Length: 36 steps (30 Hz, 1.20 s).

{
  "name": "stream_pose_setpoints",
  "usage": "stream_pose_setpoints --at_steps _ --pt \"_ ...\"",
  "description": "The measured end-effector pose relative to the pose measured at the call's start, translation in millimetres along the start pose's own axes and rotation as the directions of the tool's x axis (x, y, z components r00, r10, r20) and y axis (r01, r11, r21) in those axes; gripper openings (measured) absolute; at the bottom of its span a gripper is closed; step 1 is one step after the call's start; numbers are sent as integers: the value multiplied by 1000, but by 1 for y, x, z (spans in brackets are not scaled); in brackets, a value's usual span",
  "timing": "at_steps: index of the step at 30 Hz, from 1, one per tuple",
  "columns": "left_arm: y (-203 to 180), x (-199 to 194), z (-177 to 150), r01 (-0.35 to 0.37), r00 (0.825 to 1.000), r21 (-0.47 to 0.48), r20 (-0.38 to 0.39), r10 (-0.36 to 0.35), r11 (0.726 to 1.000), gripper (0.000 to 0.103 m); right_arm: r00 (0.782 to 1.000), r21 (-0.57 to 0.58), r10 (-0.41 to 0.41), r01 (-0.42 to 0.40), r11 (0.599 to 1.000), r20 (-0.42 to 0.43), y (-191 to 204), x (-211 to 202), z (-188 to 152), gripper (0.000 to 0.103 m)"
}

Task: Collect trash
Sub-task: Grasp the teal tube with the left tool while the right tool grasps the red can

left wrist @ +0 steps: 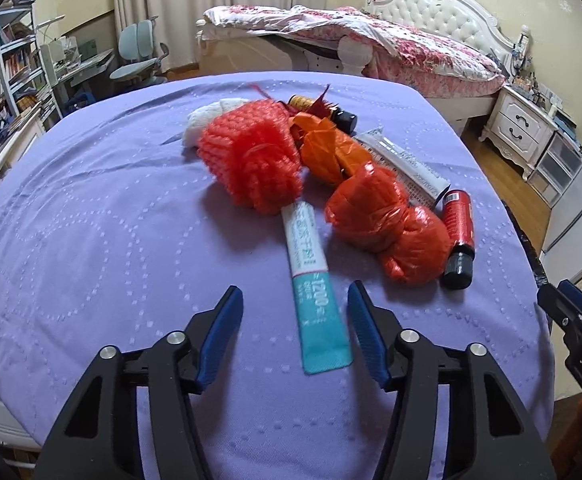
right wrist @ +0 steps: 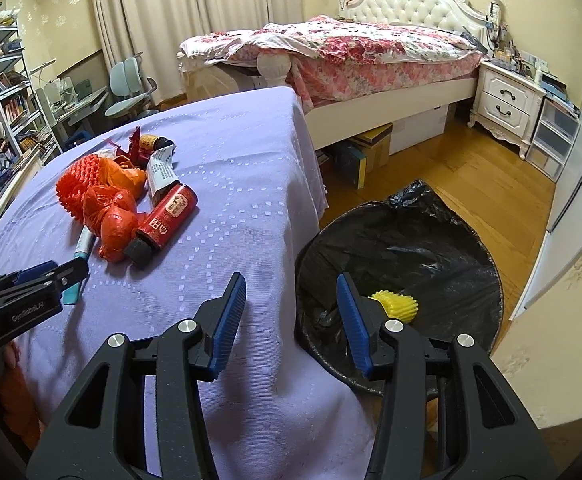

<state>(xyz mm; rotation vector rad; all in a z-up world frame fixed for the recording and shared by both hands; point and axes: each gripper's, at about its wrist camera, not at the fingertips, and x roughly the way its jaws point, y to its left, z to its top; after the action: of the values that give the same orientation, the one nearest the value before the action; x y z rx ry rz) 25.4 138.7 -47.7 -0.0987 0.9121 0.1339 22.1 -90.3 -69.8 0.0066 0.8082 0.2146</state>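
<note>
Jaws of the left gripper (left wrist: 295,304) stand apart astride the teal end of a toothpaste tube (left wrist: 315,288) lying on the purple tablecloth (left wrist: 91,240), pads not pressing it. Red mesh, orange bags and bottles lie beyond. Farther right, the right gripper (right wrist: 291,296) hangs part-open and empty, over the black-lined bin (right wrist: 411,248) holding yellow netting (right wrist: 401,306).

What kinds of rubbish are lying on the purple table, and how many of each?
Foam fruit nets: 2, a red one and a white one
Knotted orange plastic bags: 2, and
Squeeze tubes: 2, teal and white
Small bottles: 2, red and yellow-labelled
Total: 8
</note>
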Motion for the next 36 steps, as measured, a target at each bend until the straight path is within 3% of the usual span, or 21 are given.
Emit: stream_pose_setpoints --at_steps 7,15,27,36 --pt "0 1 0 14 1000 37 21 -15 999 24 1000 -35 17 -17 999 0 16 -1 2 46" --pt "10 -4 -6 24 999 30 31 -25 999 23 999 -74 52 -53 996 -10 41 8 10 47" --pt "40 -8 -5 -16 998 -4 60 16 1000 23 998 -85 65 -66 994 -15 75 31 40 47" --pt "48 -6 -6 1 998 -27 59 1 1000 23 996 -95 59 -65 993 -61 81 40 35 42"
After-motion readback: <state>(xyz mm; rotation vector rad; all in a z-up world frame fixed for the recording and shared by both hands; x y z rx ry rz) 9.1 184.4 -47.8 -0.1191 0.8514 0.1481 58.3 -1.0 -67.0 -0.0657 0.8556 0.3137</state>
